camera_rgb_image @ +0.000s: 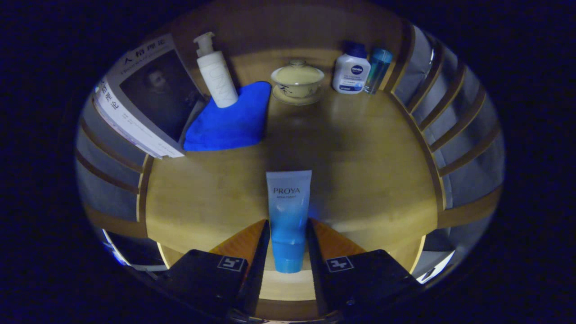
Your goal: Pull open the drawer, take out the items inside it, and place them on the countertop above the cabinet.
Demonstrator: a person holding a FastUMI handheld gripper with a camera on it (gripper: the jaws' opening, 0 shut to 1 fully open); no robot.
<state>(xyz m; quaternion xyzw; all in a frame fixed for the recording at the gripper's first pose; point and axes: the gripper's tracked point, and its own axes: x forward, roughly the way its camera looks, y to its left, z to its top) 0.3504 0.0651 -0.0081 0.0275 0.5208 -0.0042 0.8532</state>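
Note:
A blue and white cosmetic tube (288, 211) stands cap-down between my fingers, its flat sealed end pointing away over the wooden countertop (360, 171). My gripper (288, 229) is shut on the tube, with both fingers pressing its lower blue part just above the cap. The tube is over the near middle of the countertop; I cannot tell whether it touches the wood.
Beyond the fingers lie a blue cloth (229, 119) and a white pump bottle (216, 74) on it. A book (144, 99) leans beside them. A lidded tea bowl on a saucer (297, 81), a white lotion bottle (352, 72) and a blue glass (378, 69) stand at the back.

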